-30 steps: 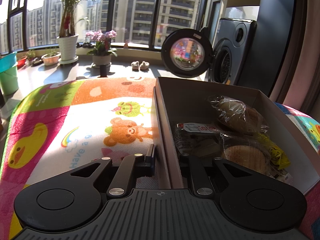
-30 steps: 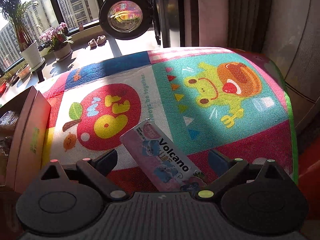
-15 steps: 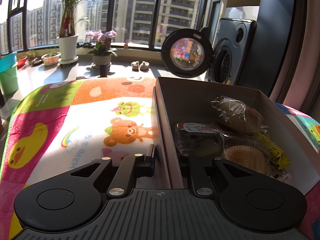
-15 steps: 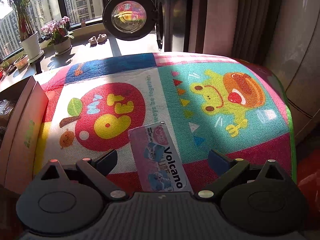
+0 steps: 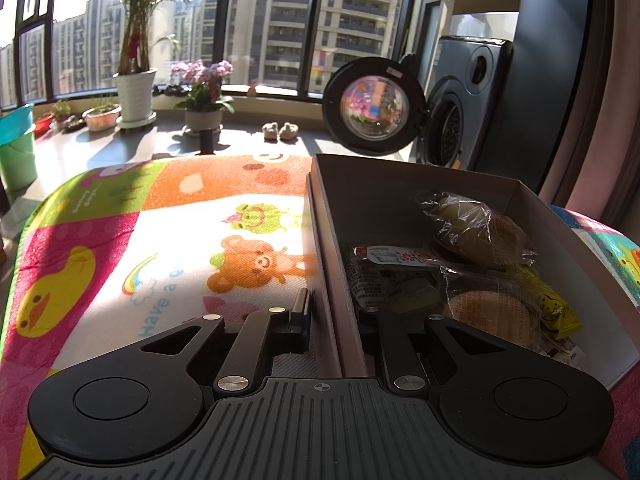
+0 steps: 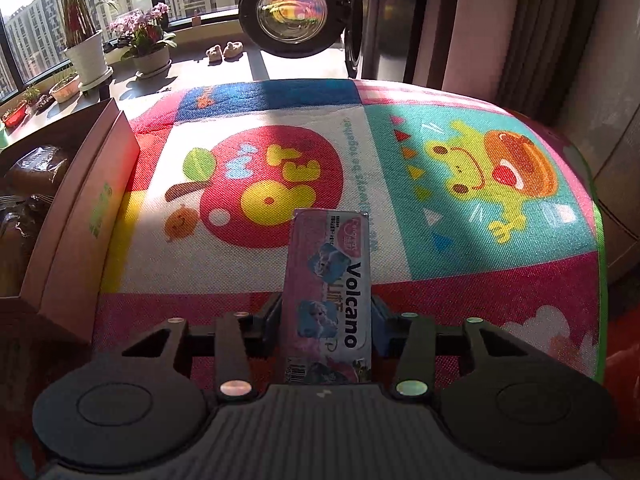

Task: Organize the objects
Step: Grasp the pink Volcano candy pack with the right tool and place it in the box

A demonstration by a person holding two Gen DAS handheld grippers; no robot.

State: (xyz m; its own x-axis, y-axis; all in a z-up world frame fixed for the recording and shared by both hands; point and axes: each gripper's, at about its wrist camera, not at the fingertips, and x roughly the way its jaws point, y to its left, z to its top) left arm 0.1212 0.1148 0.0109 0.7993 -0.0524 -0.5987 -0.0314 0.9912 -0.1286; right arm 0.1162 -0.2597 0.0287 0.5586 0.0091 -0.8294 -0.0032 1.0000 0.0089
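My left gripper is shut on the near left wall of a cardboard box, one finger outside, one inside. The box holds several wrapped snacks: a clear-wrapped bun, a round wafer pack, a yellow packet. My right gripper is shut on a pink "Volcano" snack packet, which lies lengthwise between the fingers on the colourful play mat. The same box stands at the left of the right wrist view.
The mat covers a raised surface that drops off at its edges. Beyond it are a washing machine with its round door open, potted plants on the window ledge, and a green bucket at the far left.
The right gripper's fingers closed onto the Volcano packet, which turned from diagonal to straight between them. The left gripper and box have not moved.
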